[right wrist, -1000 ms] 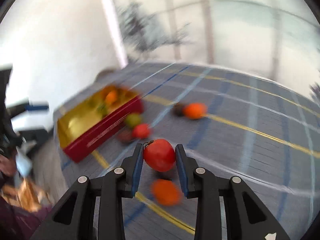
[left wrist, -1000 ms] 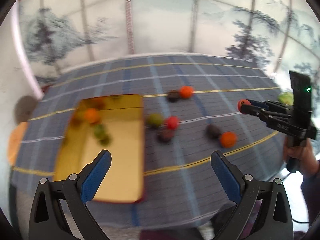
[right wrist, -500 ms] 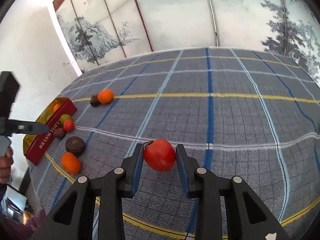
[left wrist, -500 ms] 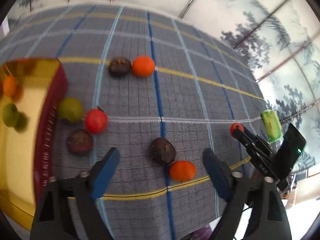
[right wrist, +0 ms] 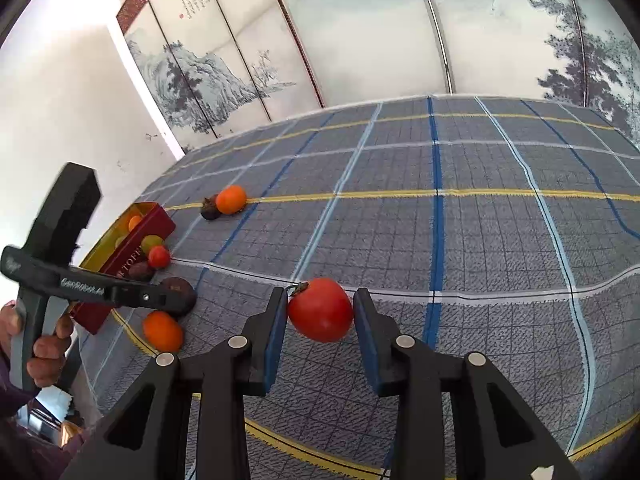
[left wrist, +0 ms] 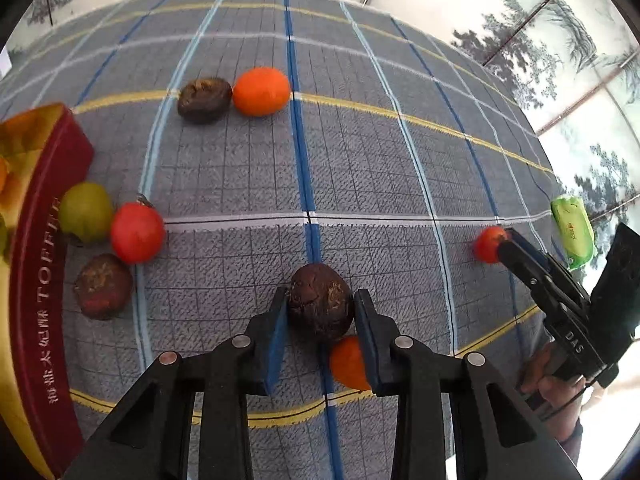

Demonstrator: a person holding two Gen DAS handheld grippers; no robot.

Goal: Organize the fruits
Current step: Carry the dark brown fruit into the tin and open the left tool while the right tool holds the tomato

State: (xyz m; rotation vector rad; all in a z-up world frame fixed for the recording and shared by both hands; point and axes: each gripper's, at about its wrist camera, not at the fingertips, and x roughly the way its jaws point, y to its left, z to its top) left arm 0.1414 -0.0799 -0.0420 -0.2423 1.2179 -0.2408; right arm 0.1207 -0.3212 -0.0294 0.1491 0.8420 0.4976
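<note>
Dark brown fruit (left wrist: pixel 320 306) between the closing blue pads (left wrist: pixel 276 336) of the left gripper (left wrist: pixel 320 334), touching both. Red tomato (right wrist: pixel 320 310) clamped in the right gripper (right wrist: pixel 320 330), above the checked cloth (right wrist: pixel 480 240).

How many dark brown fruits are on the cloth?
3: one between the left tongs, one beside the red box, one touching the far orange. Others may be hidden.

"TOFFEE" on red tin (left wrist: pixel 38 312) wall (last letters cut off); "DAS" on right gripper (left wrist: pixel 500 246); "GenRobot.AI" on left gripper (right wrist: pixel 176 300).
</note>
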